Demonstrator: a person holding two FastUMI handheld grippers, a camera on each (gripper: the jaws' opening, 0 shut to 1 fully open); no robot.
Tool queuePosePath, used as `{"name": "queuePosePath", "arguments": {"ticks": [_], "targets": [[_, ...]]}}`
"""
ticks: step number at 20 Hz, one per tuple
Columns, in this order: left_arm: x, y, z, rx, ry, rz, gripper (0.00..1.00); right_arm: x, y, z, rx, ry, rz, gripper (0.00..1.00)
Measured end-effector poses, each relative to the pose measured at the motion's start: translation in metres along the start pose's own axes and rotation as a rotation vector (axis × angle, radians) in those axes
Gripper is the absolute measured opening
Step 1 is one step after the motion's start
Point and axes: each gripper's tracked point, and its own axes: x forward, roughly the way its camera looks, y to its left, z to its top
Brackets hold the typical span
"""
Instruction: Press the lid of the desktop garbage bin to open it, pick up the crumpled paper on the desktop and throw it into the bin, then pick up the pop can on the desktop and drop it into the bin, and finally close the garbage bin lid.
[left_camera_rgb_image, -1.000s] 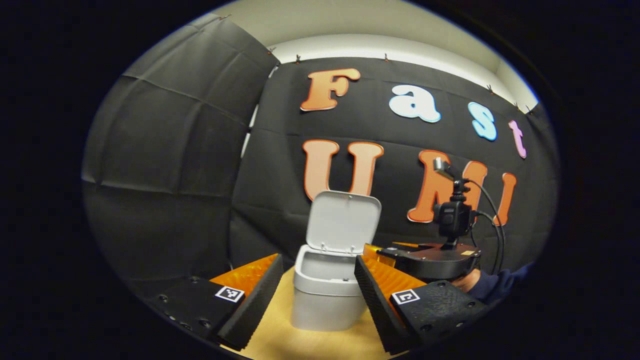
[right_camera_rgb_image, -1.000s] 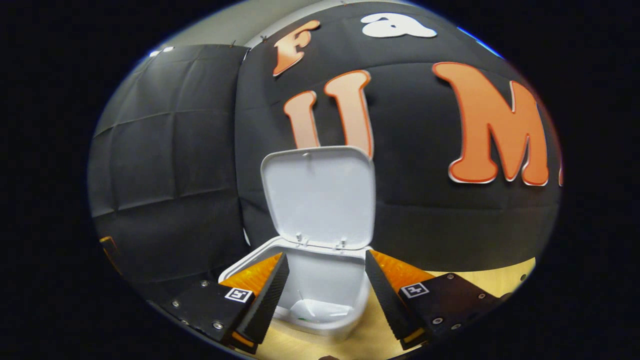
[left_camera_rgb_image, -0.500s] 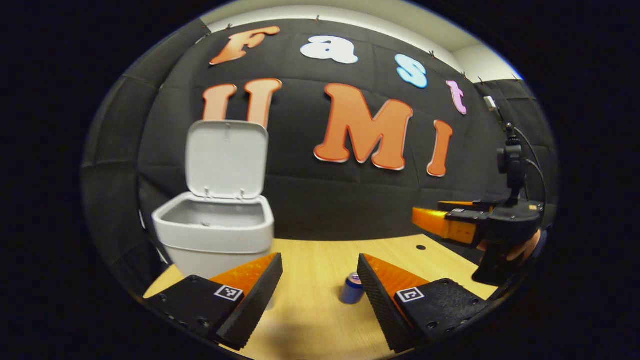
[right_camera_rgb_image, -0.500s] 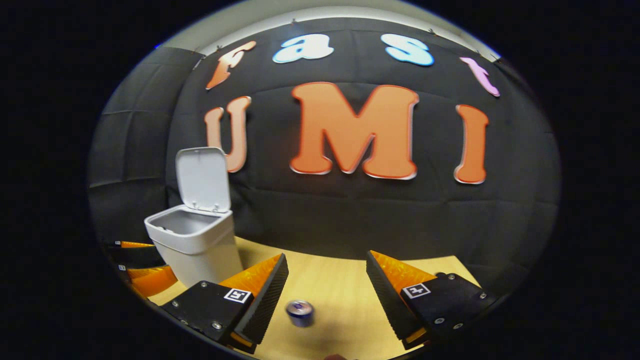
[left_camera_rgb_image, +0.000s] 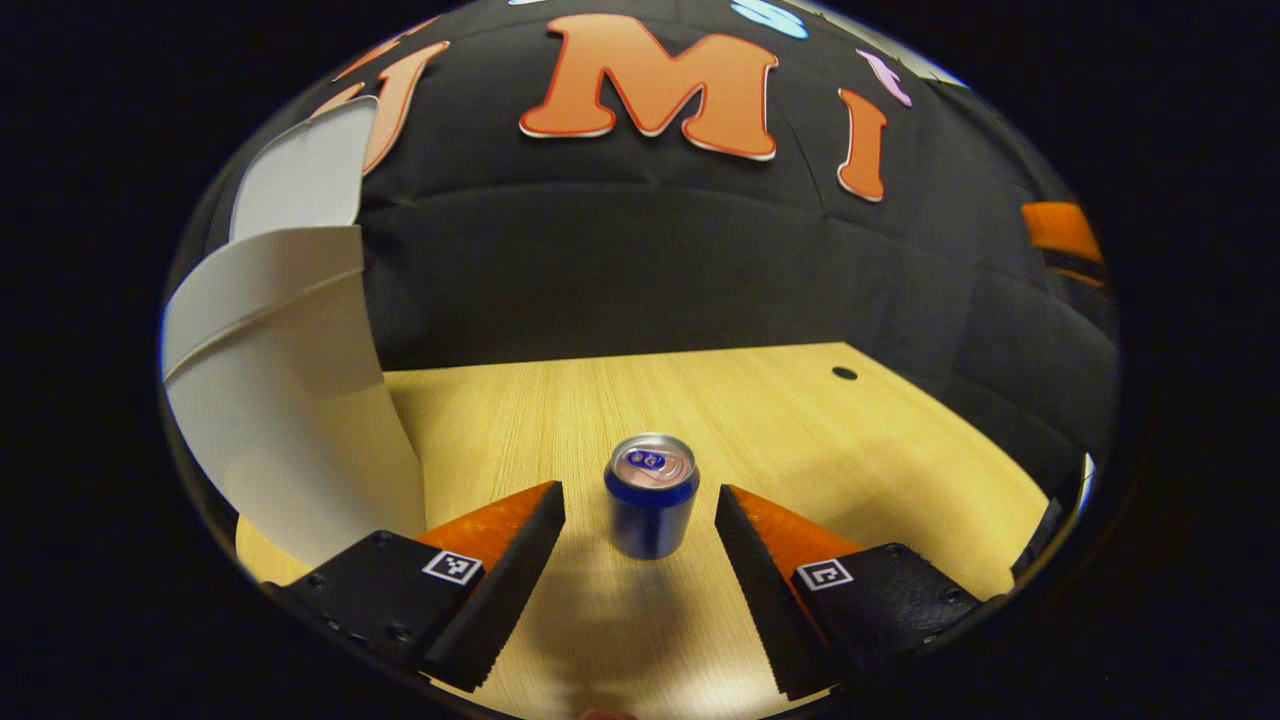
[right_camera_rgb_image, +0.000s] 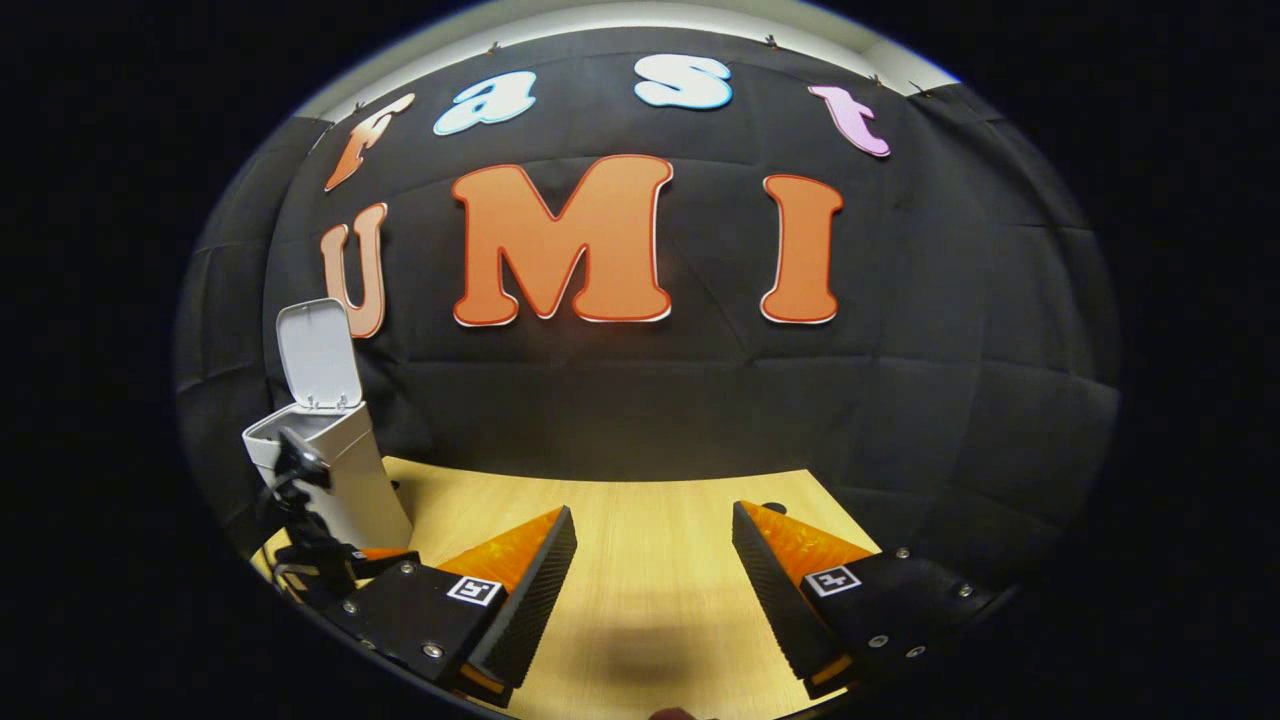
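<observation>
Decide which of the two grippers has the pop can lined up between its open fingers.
The left gripper: the upright pop can stands on the table between its spread fingers, untouched. The right gripper, equally open, has bare tabletop ahead.

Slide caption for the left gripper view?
Open left gripper straddles upright blue pop can on wooden desktop, white bin alongside.

Sharp frames, soft overhead light, faint table (left_camera_rgb_image: 800, 420) shadows, curved edges.
</observation>
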Motion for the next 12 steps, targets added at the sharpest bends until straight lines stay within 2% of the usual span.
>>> {"name": "queuePosePath", "arguments": {"ticks": [3,4,5,7,8,9,10,12], "targets": [[0.027,-0.006,-0.015,0.001,0.040,0.002,0.98,-0.005,-0.020,0.001,-0.008,0.011,-0.035,0.94],[0.040,-0.004,-0.019,0.019,0.045,0.014,0.98,-0.007,-0.025,0.001,-0.011,0.015,-0.047,1.00],[0.050,-0.005,-0.020,0.037,0.041,0.022,0.98,-0.007,-0.030,0.001,-0.013,0.019,-0.054,0.94],[0.067,-0.008,-0.020,0.059,0.042,0.029,0.98,-0.008,-0.033,-0.003,-0.020,0.034,-0.064,0.94],[0.072,-0.009,-0.016,0.074,0.043,0.031,0.93,-0.008,-0.034,-0.005,-0.027,0.042,-0.067,0.94],[0.080,-0.010,-0.011,0.092,0.033,0.040,0.88,-0.009,-0.035,-0.006,-0.033,0.047,-0.067,1.00],[0.078,-0.007,-0.013,0.113,0.031,0.053,0.85,-0.010,-0.034,-0.007,-0.040,0.051,-0.067,0.94],[0.069,-0.007,-0.003,0.131,0.005,0.052,0.82,-0.008,-0.031,-0.006,-0.037,0.049,-0.060,0.94]]}}
